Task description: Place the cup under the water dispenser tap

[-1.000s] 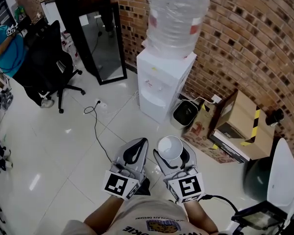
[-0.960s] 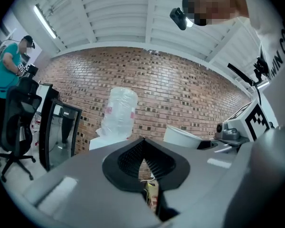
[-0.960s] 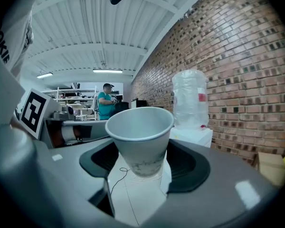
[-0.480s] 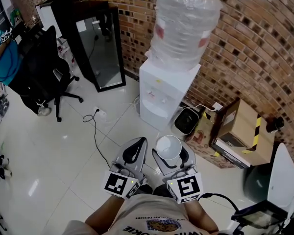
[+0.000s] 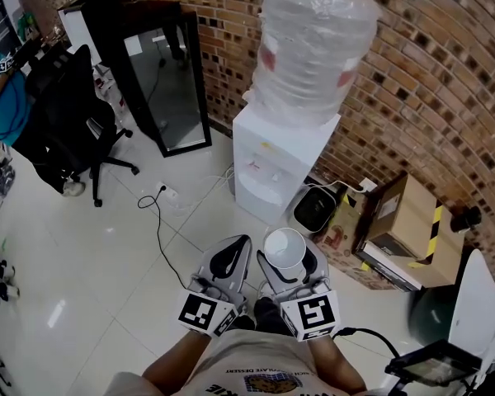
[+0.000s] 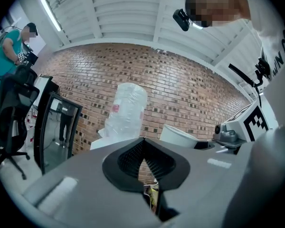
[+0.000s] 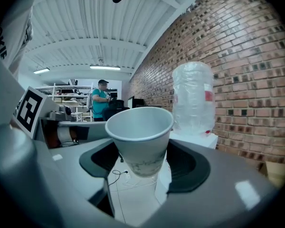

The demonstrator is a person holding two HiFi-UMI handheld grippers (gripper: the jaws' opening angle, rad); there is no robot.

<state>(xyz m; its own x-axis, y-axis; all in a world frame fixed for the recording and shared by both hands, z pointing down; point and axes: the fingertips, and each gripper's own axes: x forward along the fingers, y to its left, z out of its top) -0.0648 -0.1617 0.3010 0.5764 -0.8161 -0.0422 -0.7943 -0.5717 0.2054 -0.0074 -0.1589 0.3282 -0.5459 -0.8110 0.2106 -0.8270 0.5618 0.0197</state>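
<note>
You are holding the cup [image 5: 285, 246] well apart from the water dispenser [image 5: 280, 159].
Your right gripper [image 5: 286, 252] is clamping it upright; your left gripper [image 5: 235, 250] is carrying nothing, jaws pressing together.

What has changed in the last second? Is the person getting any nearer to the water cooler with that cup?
Slightly. The water dispenser now sits lower in the head view, nearer both grippers, so the person seems to have stepped toward it. Nothing was picked up or let go. The right gripper still clamps the white paper cup upright, and the left gripper stays shut and empty beside it.
</note>
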